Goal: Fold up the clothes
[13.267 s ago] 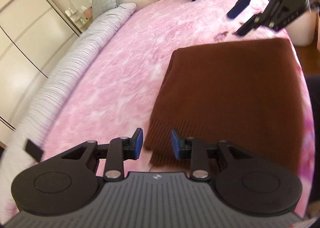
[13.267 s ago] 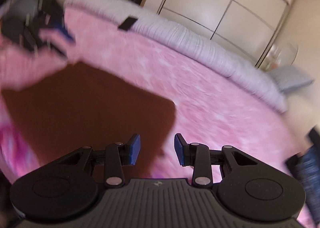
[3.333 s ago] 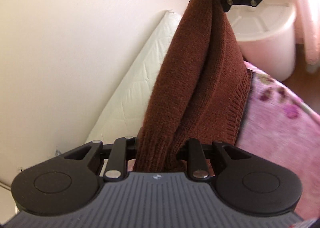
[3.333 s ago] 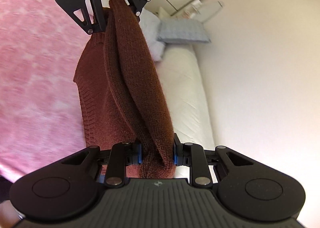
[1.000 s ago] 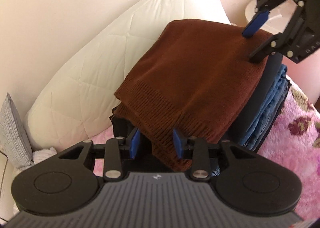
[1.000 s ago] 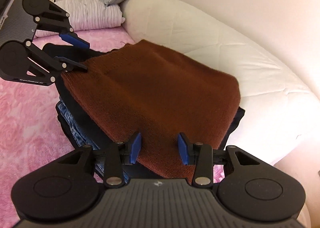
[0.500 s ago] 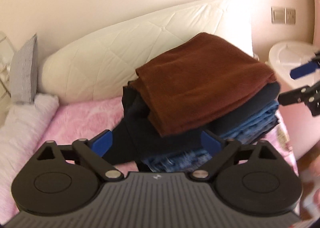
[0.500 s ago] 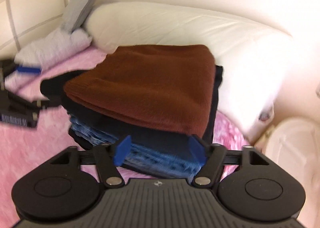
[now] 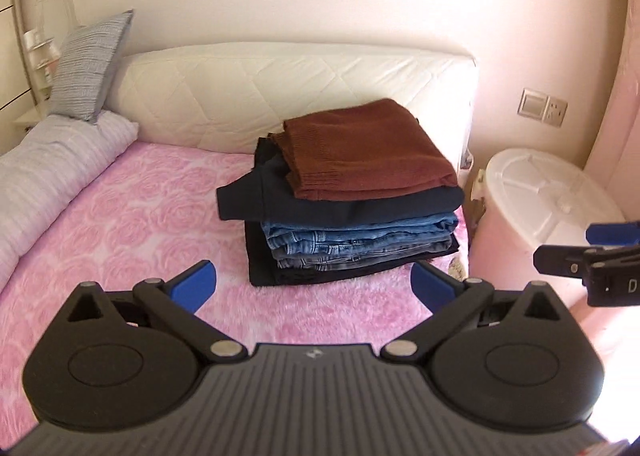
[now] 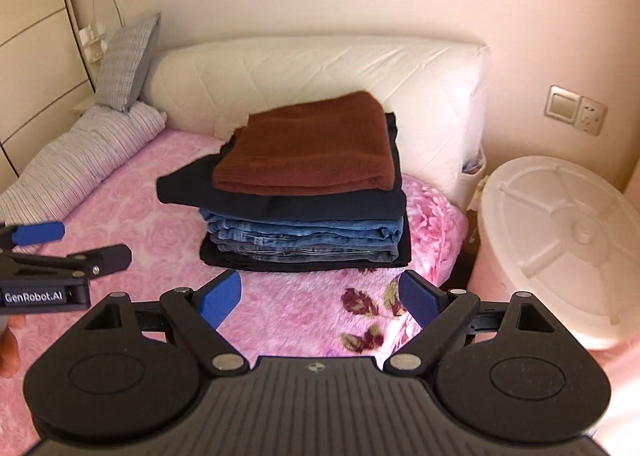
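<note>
Left wrist view. Left gripper [image 9: 313, 283]: blue-padded jaws spread wide, empty, low over the pink bedspread [image 9: 120, 232]. Brown knit sweater [image 9: 362, 151]: folded, at 12 o'clock, topmost on a stack of a dark navy garment [image 9: 360, 205], folded jeans [image 9: 360, 242] and a black garment [image 9: 260, 264], set against the white quilted headboard [image 9: 280, 91]. White lidded bin [image 9: 548, 199]: 2 o'clock, beside the bed. Right gripper [image 9: 576, 244]: 3 o'clock, tips apart.

Right wrist view. Right gripper [image 10: 320, 294]: jaws wide apart, empty. Sweater [image 10: 312, 147]: 12 o'clock, atop the stack. Left gripper [image 10: 92, 242]: 9 o'clock, tips parted. Grey pillow [image 10: 126, 61]: 10 o'clock, leaning upright.
</note>
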### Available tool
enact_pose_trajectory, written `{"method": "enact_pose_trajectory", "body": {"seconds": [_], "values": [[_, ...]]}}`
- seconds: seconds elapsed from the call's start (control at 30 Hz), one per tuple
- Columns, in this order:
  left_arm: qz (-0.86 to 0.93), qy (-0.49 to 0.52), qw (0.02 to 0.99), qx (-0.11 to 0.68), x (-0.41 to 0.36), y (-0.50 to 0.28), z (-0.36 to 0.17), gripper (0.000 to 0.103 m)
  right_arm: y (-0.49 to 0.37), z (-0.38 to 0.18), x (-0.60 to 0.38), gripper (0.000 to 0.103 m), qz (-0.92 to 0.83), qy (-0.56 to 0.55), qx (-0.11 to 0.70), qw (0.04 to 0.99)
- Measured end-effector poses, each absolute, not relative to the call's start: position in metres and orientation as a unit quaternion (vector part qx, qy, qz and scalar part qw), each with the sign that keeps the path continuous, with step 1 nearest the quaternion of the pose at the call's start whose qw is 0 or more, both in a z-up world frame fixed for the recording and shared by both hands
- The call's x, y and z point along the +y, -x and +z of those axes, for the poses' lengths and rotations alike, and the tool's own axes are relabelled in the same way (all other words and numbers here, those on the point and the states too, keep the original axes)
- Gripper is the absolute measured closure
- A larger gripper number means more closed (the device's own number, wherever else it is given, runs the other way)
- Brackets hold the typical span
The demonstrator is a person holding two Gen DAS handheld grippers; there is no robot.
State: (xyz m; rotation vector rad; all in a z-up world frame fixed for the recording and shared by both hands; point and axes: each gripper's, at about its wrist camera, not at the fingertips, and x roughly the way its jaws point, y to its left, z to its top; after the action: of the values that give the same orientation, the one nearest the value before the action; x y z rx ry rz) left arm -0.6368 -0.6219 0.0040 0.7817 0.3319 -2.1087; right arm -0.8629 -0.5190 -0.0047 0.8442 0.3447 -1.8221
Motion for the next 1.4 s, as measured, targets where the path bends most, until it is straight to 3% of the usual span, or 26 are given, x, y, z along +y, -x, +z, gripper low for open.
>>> {"method": "enact_pose_trajectory", "body": {"seconds": [0.3,1.4], "values": [[-0.825,-0.322,0.44,0.148,-0.587,0.62,0.023,0.001,0.824,0.037,-0.47,0.015,-0.763,-0.37,0.129,0.514],[-0.816,-0.313,0.46,0.156,-0.519,0.554,0.069,0.001,0.764,0.095,-0.407,0.015,-0.784,-0.341,0.141,0.499]]}}
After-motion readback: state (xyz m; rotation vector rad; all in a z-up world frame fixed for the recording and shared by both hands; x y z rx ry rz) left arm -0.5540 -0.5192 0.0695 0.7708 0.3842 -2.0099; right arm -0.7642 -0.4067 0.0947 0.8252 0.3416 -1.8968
